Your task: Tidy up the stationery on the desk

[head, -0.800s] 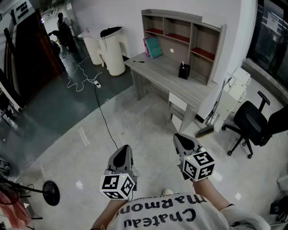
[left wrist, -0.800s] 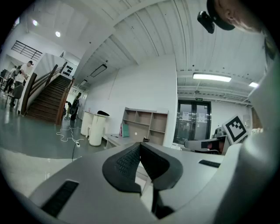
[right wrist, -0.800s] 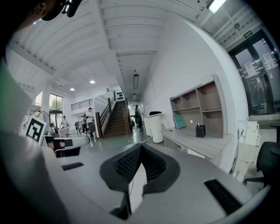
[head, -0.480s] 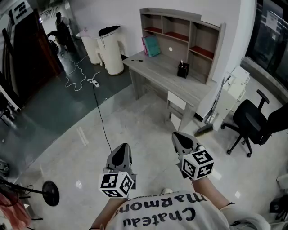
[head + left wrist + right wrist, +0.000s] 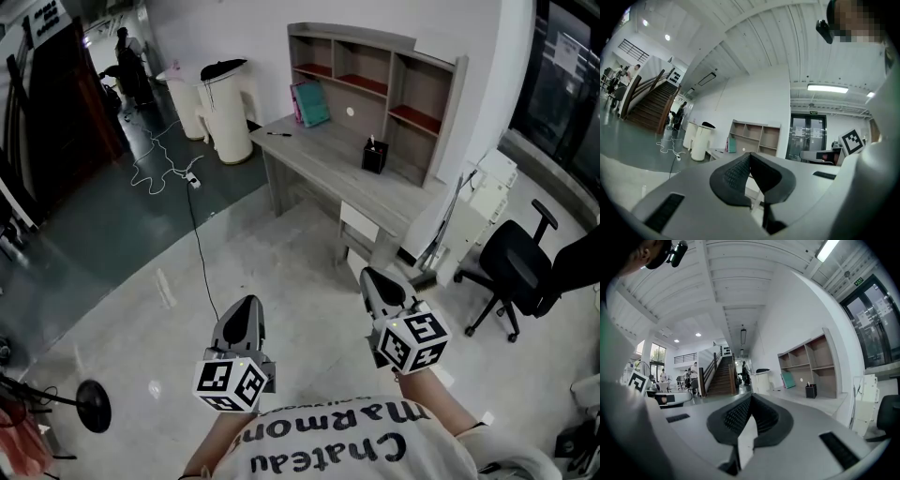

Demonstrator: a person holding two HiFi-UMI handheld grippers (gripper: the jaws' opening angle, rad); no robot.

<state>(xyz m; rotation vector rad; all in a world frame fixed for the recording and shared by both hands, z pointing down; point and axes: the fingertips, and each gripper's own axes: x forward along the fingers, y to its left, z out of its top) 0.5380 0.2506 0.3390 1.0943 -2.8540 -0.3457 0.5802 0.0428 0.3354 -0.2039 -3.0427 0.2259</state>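
Both claws are held low over the floor (image 5: 281, 253), side by side and well apart from the desk surface (image 5: 323, 161). The left claw (image 5: 242, 317) is seen closed, its tips pressed together with nothing between them. The right claw (image 5: 378, 284) is also closed at the tips and nothing is held.

The stationery is all located on the surface. A black pen holder (image 5: 375, 157) is stood toward the right part, just in front of the shelf unit (image 5: 394, 70). A pen (image 5: 277, 134) is laid flat near the left end, apart from the holder. A teal book (image 5: 311, 101) is leaned upright at the back, under the shelf unit's left compartment.

Two white bins (image 5: 225, 112) are placed beside the surface's left end. A black office chair (image 5: 511, 267) is seen to the right of it. A cable (image 5: 192, 220) is trailed across the floor.
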